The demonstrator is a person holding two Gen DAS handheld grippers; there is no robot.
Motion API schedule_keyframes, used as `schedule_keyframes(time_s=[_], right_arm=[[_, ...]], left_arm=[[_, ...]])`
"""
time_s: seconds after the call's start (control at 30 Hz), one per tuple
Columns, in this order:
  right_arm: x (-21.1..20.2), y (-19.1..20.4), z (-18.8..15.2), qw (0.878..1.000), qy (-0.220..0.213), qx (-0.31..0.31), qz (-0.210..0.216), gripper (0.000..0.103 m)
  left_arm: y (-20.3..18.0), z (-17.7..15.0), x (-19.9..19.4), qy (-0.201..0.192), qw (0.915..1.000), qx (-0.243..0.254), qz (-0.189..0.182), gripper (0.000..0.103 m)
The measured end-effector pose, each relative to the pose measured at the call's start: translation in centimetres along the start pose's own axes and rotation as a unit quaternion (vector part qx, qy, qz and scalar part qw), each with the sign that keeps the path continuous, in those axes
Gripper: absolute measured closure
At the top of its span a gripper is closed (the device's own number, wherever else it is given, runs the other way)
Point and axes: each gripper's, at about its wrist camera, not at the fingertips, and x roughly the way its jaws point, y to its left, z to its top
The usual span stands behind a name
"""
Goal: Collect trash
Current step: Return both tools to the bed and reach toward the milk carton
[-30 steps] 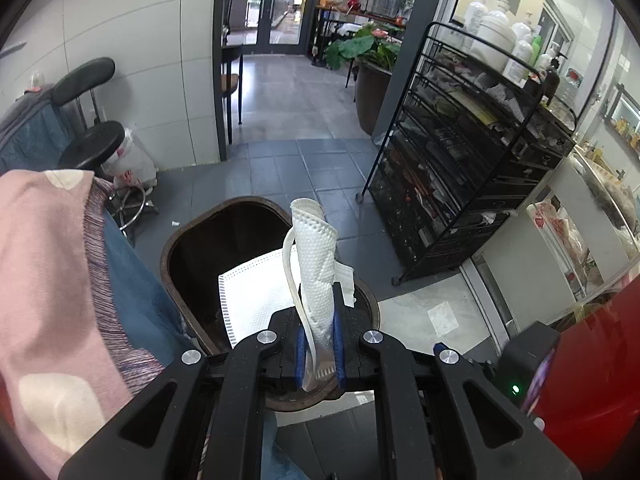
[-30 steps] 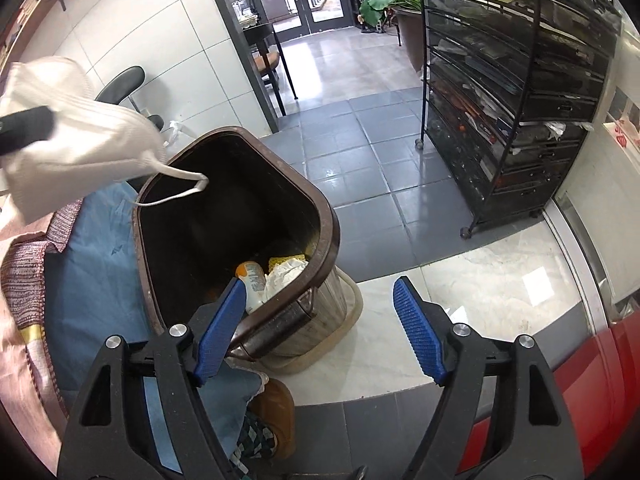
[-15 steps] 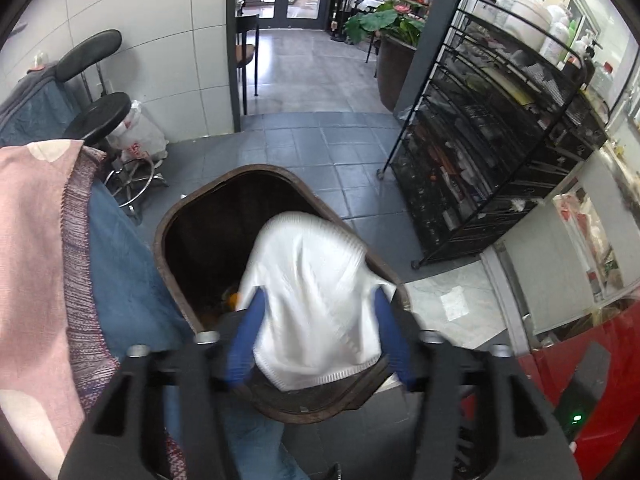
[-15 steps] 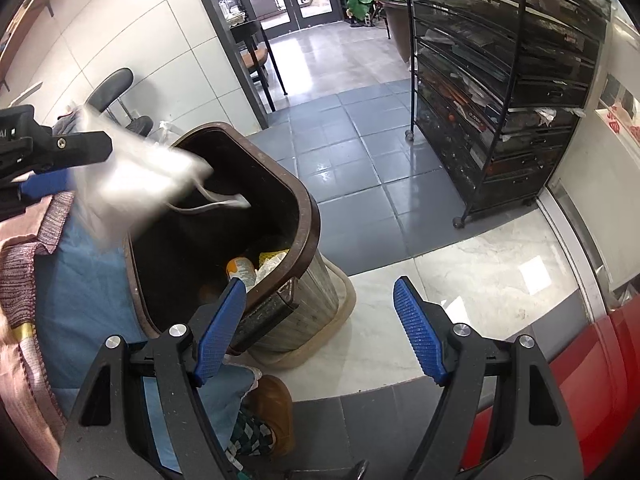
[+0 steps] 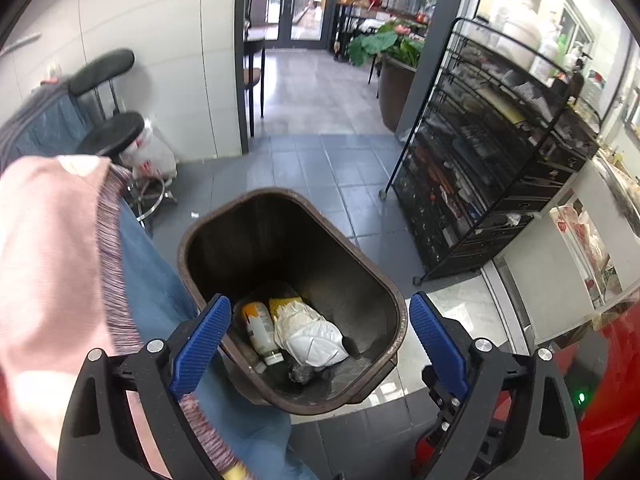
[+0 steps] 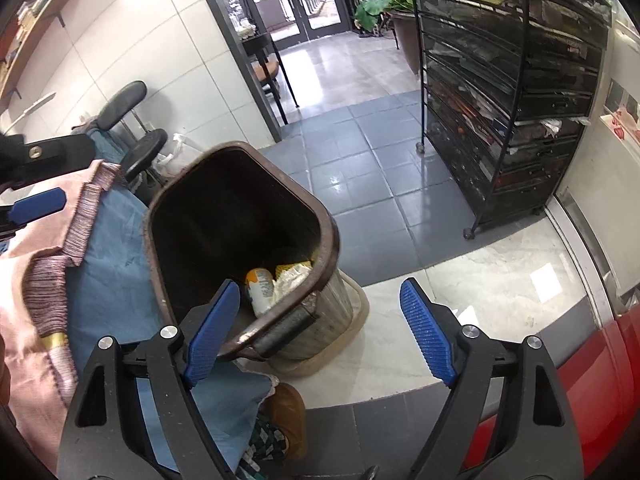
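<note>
Face mask point(image 5: 316, 342): white, lies loose at the bottom of the bin, just beside a plastic bottle point(image 5: 261, 330).
Trash bin point(image 5: 394, 308): brown, open-topped, on the floor.
Left claw point(image 5: 318, 346): above the bin, jaws opening wide, nothing between them.
Right claw point(image 6: 320, 334): jaws opening, empty, straddling the bin's near rim without touching.
Person: blue trouser leg point(image 5: 154, 276) beside the bin.
</note>
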Motion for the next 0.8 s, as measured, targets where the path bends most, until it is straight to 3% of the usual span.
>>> schedule_keyframes(time_s=[0.33, 0.53, 0.8], right_arm=[[-2.9, 4.0, 0.9, 0.997, -0.028, -0.041, 0.05, 0.018], [-4.3, 6.7, 1.4, 0.994, -0.035, -0.07, 0.077, 0.018], [-5.9, 11.1, 1.2, 0.986, -0.038, -0.112, 0.115, 0.016]], left_arm=[[0.4, -1.8, -7.5, -0.074, 0.9971, 0.013, 0.007, 0.006], [2.0, -3.2, -11.1, -0.102, 0.9948, -0.004, 0.01, 0.006], [4.5, -6.0, -14.4, -0.118, 0.9903, -0.022, 0.07, 0.006]])
